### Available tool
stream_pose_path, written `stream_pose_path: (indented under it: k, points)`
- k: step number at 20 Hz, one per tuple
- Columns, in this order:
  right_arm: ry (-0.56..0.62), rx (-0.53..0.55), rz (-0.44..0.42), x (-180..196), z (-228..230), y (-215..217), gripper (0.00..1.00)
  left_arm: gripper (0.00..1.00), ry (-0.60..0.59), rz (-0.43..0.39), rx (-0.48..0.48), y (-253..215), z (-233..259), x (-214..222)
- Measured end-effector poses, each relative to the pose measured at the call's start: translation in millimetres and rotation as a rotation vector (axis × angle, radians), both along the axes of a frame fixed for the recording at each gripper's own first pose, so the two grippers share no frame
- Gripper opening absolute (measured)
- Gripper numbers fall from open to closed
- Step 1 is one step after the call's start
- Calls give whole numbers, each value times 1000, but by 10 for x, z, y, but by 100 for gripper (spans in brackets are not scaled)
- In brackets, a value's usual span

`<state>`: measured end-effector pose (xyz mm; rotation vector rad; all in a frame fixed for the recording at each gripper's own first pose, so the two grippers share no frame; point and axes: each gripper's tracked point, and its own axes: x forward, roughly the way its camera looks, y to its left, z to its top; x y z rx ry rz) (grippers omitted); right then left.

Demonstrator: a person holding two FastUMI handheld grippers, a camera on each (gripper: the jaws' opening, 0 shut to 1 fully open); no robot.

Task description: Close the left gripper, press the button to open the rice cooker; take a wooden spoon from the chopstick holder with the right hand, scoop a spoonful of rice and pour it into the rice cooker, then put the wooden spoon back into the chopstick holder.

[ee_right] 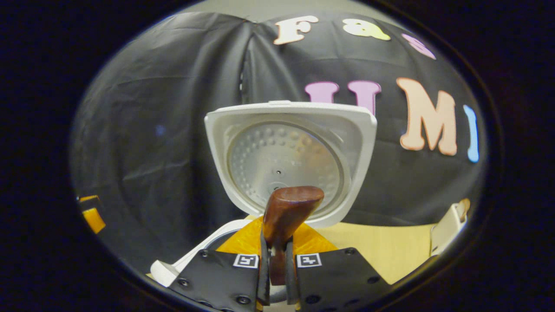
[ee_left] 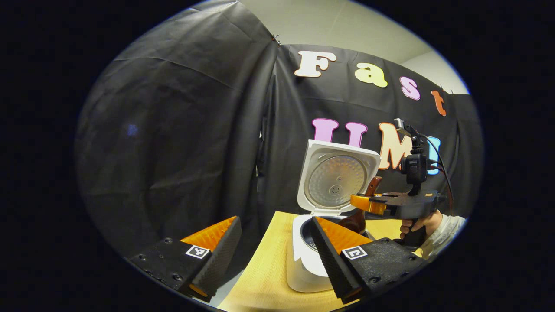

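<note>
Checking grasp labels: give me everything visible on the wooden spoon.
The wooden spoon is dark reddish-brown, glossy wood. In the right gripper view its broad handle end sticks up between the right gripper fingers, both pressing on the shaft. In the left gripper view the spoon slants: handle up past the fingers, the lower end, darker, dipping into the open rice cooker pot, in front of the raised lid. The bowl is partly hidden; rice cannot be told.

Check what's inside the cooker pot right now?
The spoon's bowl end dips into the open cooker, held by the right tool. The pot's contents are hidden behind the left tool's finger.
</note>
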<state>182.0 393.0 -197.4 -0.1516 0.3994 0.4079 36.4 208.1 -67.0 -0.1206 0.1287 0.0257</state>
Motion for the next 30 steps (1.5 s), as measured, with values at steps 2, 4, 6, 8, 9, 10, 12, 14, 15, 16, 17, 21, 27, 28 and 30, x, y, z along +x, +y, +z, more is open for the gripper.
stream_pose_path:
  k: [2,4,6,8,9,10,12,14,15,16,17,21,27,28,30]
  points:
    - [-66,-75,72,-57,91,114,17,92,-12,0,-7,-32,24,6]
    - [-130,-146,131,-147,161,191,18,92,-19,-7,-15,-56,48,-11]
    - [-223,-237,175,-237,311,221,17,92,-16,-13,-14,-83,45,-7]
    - [-295,-296,201,-274,408,238,17,92,-22,-15,-11,-93,66,-17]
    - [-298,-296,207,-286,404,235,17,94,-25,-17,-7,-114,78,-12]
    - [-281,-275,207,-272,368,221,18,94,-29,-22,-3,-141,106,-12]
    - [-215,-205,173,-276,382,99,19,93,-39,-31,4,-164,129,-31]
    - [-171,-135,124,-237,481,-101,19,97,-47,-40,9,-248,173,-30]
    - [-156,-106,100,-203,542,-219,19,97,-52,-46,11,-317,193,-6]
    - [-141,-80,77,-217,586,-357,19,92,-56,-51,12,-369,214,6]
    - [-130,-61,50,-208,631,-514,19,92,-60,-55,11,-410,233,24]
    - [-115,-42,-57,-203,760,-1243,18,92,-79,-81,8,-675,324,75]
    - [-95,-28,-199,-324,826,-2319,18,92,-94,-125,17,-1148,439,120]
    - [-93,-21,-225,-367,839,-2506,19,94,-97,-136,24,-1234,459,127]
    - [-84,-14,-263,-440,853,-2837,18,94,-107,-150,36,-1388,517,136]
